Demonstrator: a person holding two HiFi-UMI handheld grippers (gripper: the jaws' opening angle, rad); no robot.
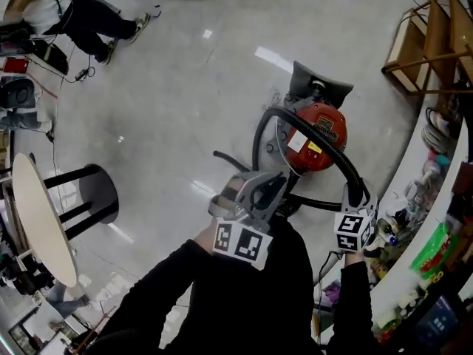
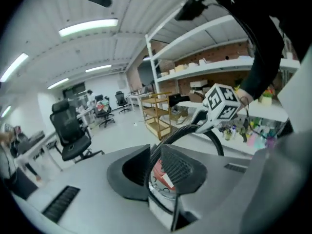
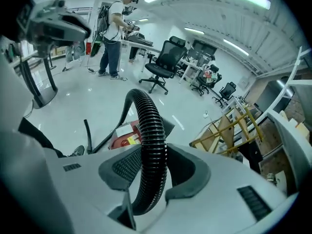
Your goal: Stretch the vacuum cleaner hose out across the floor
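Note:
The red vacuum cleaner (image 1: 319, 128) stands on the pale floor ahead of me. Its black ribbed hose (image 1: 325, 143) leaves the body on the left, arcs up over it and comes down to my right gripper (image 1: 357, 196). In the right gripper view the hose (image 3: 152, 130) runs straight between the pads, with the right gripper (image 3: 151, 172) shut on it. My left gripper (image 1: 275, 186) hovers just before the vacuum cleaner. In the left gripper view the left gripper (image 2: 157, 175) is shut and empty, and the hose (image 2: 195, 129) shows beyond the jaws.
A round table (image 1: 37, 220) with black legs stands at the left. A curved counter (image 1: 414, 235) crowded with bottles runs along the right, and a wooden shelf rack (image 1: 432, 43) is at the upper right. A person (image 1: 81, 13) is at the upper left. Office chairs (image 3: 163, 57) stand farther off.

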